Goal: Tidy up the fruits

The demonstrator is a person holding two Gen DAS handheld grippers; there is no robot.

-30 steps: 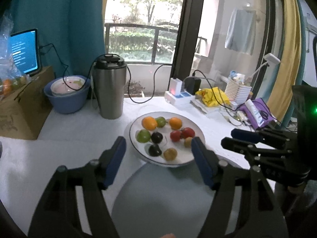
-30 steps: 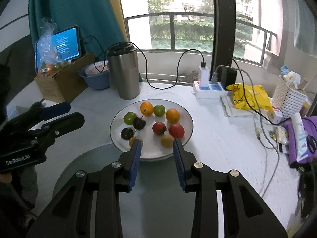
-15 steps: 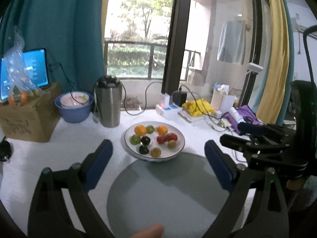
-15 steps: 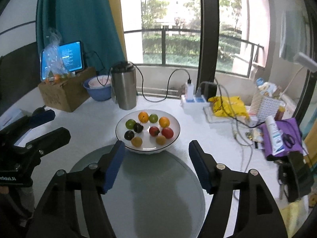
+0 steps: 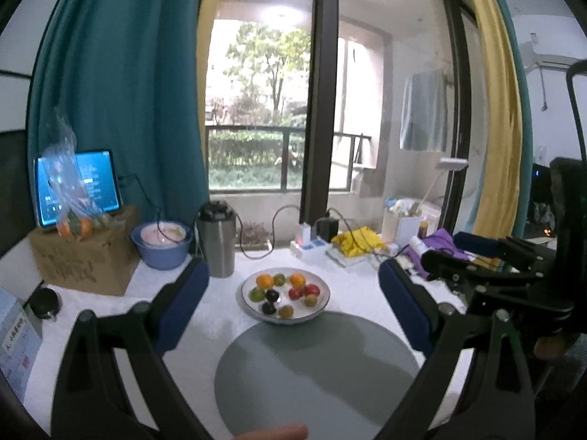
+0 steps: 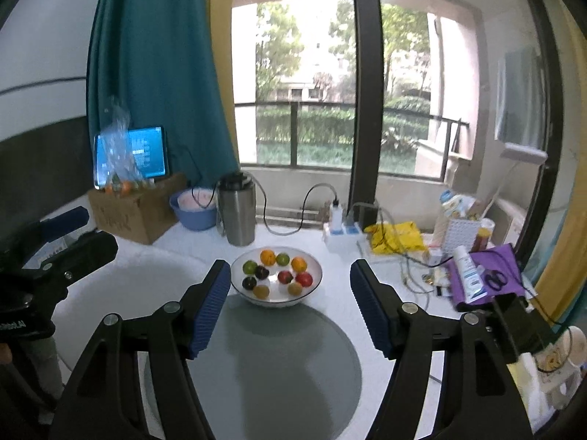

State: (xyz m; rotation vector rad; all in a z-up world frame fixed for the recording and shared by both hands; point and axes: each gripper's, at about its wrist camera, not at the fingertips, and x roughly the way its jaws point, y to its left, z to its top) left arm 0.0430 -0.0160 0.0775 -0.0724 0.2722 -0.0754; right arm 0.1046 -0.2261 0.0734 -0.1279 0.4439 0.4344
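The bowl of fruit sits on the white worktop, touching the far edge of a round grey mat. Both views show nine small fruits inside: oranges, green ones, red ones, dark ones and brownish ones.

In the left wrist view the left hand-held gripper stands spread wide with nothing between its blue pads, and the bowl shows in the gap, well apart from them. The right hand-held gripper is likewise spread and empty, framing the same bowl.

Only the left view shows a small round black object and a pale blue box at the worktop's left edge, and a fingertip at the bottom rim. It also catches the other hand-held gripper from the side at right, though too dark to read its jaws there.

Only the right view shows scissors on a purple cloth, and what may be a cup at lower right, blurred.

Both show the steel flask, blue basin, cardboard box, tablet, and yellow cloth.
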